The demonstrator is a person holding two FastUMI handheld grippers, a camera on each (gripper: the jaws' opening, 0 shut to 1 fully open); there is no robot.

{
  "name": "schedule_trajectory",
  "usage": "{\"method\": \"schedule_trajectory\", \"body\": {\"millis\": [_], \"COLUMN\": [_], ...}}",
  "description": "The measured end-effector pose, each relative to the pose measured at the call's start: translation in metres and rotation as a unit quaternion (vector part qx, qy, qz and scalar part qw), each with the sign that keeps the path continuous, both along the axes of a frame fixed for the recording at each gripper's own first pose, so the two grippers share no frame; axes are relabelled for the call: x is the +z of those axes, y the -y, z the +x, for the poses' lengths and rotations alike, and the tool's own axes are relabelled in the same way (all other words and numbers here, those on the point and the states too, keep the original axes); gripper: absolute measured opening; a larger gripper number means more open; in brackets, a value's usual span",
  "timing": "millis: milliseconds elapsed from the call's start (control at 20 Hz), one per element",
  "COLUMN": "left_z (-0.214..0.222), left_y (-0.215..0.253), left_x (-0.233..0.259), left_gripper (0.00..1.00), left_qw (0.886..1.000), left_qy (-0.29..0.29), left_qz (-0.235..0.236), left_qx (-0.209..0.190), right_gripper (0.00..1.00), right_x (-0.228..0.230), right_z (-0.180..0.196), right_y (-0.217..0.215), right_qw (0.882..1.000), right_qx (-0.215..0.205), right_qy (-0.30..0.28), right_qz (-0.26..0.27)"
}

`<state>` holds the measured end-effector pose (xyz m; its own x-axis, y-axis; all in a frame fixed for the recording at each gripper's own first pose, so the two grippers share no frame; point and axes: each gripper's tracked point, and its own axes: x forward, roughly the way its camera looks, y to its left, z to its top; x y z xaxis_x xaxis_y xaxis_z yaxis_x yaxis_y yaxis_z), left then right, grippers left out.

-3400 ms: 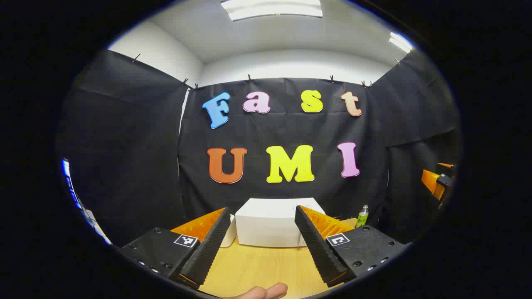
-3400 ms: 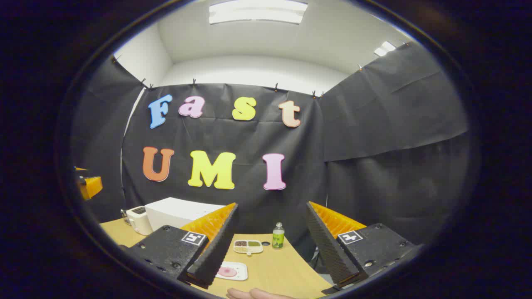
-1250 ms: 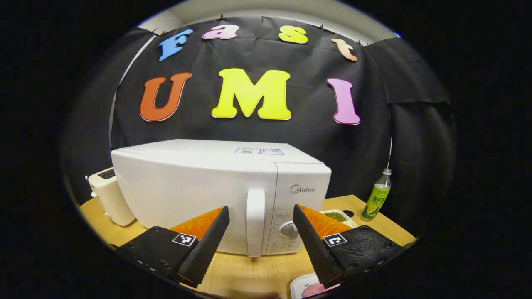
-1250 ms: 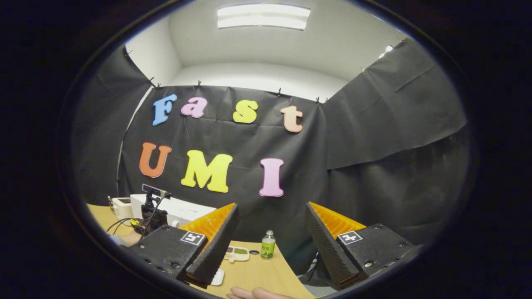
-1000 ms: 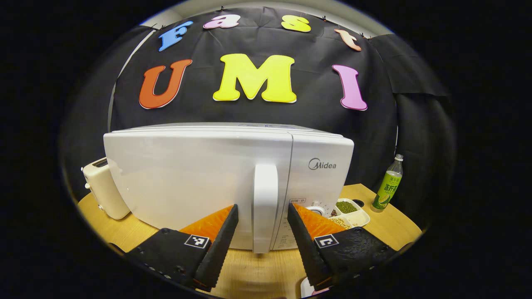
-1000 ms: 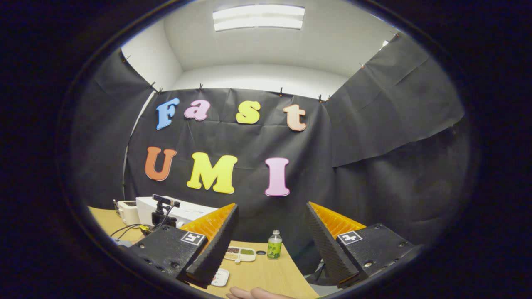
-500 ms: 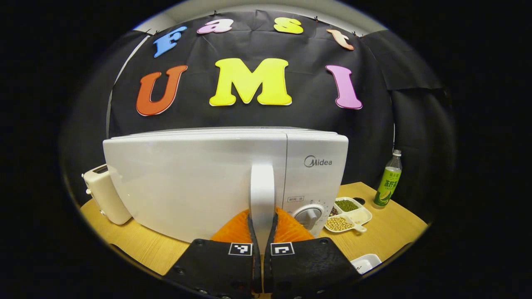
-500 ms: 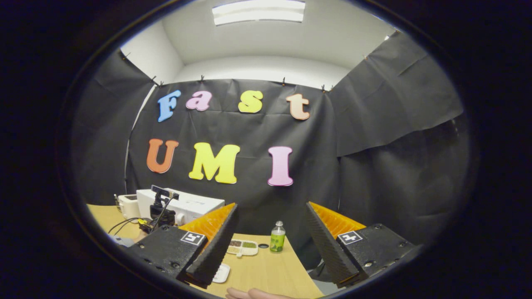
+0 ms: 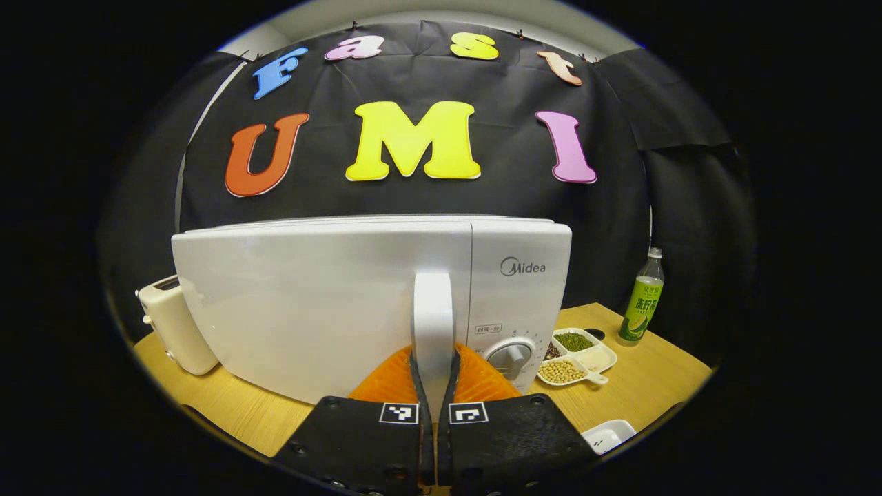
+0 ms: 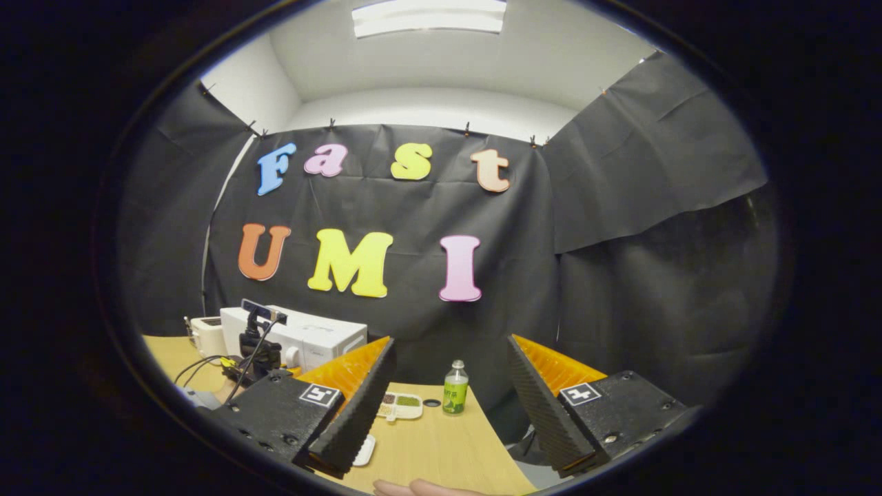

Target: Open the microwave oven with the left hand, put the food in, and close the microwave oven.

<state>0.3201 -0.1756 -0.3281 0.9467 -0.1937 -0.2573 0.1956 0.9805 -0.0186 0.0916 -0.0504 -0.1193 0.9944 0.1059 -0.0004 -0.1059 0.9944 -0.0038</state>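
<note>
The white microwave [image 9: 310,303] stands on the wooden table [image 9: 648,382] with its door shut. My left gripper [image 9: 433,362] is shut on the door's upright white handle [image 9: 433,310], one finger on each side. A small white plate [image 9: 608,435] lies to the lower right; what is on it is hidden. In the right gripper view my right gripper [image 10: 449,343] hangs open above the table with nothing between its fingers. Farther left there stand the microwave [image 10: 320,337] and the left gripper [image 10: 258,351] in front of it. The plate [image 10: 364,449] peeks out beside my finger.
A cream toaster [image 9: 169,324] stands left of the microwave. Right of it lie a divided tray of beans [image 9: 575,355] and a green bottle [image 9: 639,297]. The tray [image 10: 400,406] and the bottle [image 10: 453,389] sit near the table's far edge. A person's fingers [image 10: 420,488] show below.
Within the last second my left gripper moved up to the microwave and shut on the door handle; it has held still since. The right gripper stayed open and barely shifted.
</note>
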Motion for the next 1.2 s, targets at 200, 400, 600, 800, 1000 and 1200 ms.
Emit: {"method": "schedule_trajectory", "body": {"millis": [200,400,600,800,1000,1200], "left_z": [-0.003,-0.014,-0.054,-0.098,-0.141,-0.180], "left_y": [0.001,-0.004,-0.018,-0.042,-0.079,-0.133], "left_x": [-0.002,0.004,0.003,0.007,0.011,0.017], "left_gripper": [0.02,0.00,0.00,0.00,0.08,0.18], "left_qw": [1.000,1.000,1.000,0.998,0.997,0.998], "left_qy": [-0.011,-0.008,-0.001,-0.003,-0.002,0.021], "left_qz": [0.001,-0.004,-0.005,-0.014,-0.009,0.028], "left_qx": [-0.005,0.004,-0.021,-0.067,-0.075,-0.054], "right_gripper": [1.00,0.92,1.00,0.92,1.00,1.00], "right_x": [-0.006,-0.006,-0.011,-0.019,-0.027,-0.029], "right_z": [0.002,-0.002,-0.005,-0.010,-0.021,-0.029], "right_y": [-0.001,0.001,-0.001,-0.017,-0.039,-0.058], "right_qw": [1.000,1.000,1.000,0.999,0.999,0.998], "right_qx": [0.000,0.000,-0.001,0.009,0.026,0.038], "right_qy": [-0.006,-0.007,-0.015,-0.030,-0.046,-0.052], "right_qz": [0.003,0.007,0.003,-0.002,-0.011,-0.013]}}
